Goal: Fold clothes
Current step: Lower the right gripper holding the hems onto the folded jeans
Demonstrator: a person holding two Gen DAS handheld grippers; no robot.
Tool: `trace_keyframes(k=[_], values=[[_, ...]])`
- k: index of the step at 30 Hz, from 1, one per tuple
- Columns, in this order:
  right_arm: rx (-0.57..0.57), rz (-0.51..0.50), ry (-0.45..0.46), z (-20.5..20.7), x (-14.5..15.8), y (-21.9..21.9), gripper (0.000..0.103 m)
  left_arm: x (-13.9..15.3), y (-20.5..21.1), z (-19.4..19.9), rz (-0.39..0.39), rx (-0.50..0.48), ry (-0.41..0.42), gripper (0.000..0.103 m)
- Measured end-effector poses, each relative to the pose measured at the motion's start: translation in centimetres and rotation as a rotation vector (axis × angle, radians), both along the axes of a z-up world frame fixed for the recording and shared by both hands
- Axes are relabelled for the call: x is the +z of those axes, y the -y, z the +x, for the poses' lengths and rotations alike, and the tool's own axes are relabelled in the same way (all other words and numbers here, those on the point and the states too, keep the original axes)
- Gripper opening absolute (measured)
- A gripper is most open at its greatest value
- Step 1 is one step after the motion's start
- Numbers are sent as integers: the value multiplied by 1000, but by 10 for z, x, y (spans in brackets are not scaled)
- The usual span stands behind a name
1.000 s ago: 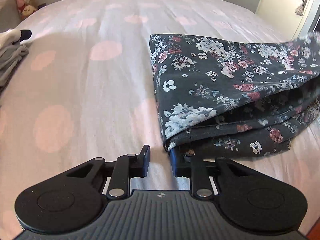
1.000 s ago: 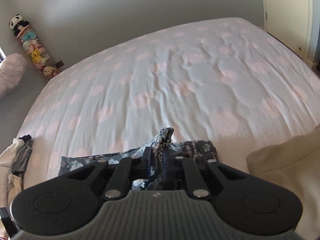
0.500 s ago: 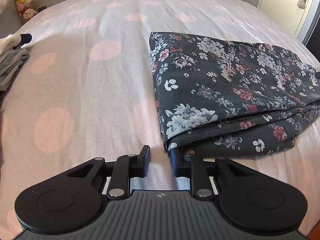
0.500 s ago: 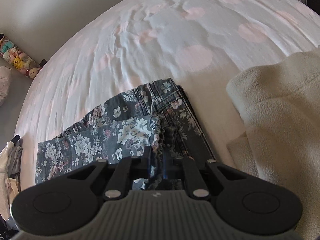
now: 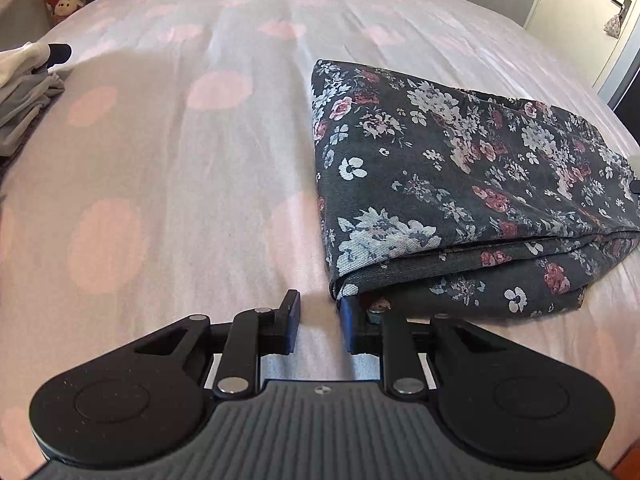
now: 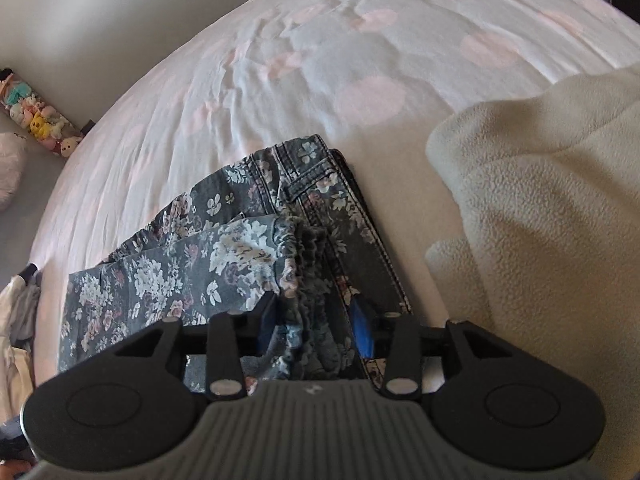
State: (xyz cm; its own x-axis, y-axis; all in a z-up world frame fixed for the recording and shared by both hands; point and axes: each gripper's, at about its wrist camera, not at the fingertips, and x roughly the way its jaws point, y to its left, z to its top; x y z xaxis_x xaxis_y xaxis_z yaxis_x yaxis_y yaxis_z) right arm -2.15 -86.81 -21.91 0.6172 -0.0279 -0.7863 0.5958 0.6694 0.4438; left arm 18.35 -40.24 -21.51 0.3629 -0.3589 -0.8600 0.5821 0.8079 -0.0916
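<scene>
Dark floral jeans (image 5: 460, 184) lie folded on the pink-spotted bed sheet (image 5: 168, 200), to the right in the left wrist view. My left gripper (image 5: 319, 322) is open and empty, low over the sheet at the fold's near-left corner; its right finger touches the cloth edge. In the right wrist view the jeans (image 6: 192, 264) lie flat with the gathered hem on top. My right gripper (image 6: 314, 320) is open, its jaws wide on either side of the bunched hem, not clamping it.
A cream fleece garment (image 6: 540, 208) lies right of the jeans. A pile of grey and white clothes (image 5: 24, 88) sits at the bed's left edge. Plush toys (image 6: 40, 124) line the wall. A door (image 5: 592, 12) stands at the far right.
My right gripper lowered the hem end onto the folded jeans and then opened, letting go of it. The jeans now lie flat. My left gripper stayed open in place.
</scene>
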Motion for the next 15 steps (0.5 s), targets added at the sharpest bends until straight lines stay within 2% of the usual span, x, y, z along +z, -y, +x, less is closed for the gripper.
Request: trace_keyframes(k=[4,6,7,8,15], values=[[1,37,6,5,-15,-1,41,0,2,0,9,-2,-1,19],[7,1,-5,7,-14,-7,37,1,1,1,7,0,-6,19],[20,-17,-1,8,-9,-9,33,1,1,1,6,-1,-7,19],[33,-35,2,8,-3,-11,23,1,1,1,7,-3,-7,19],[143,-226,52,19,58,-35,20,0,0,-2,5,-1,7,19]])
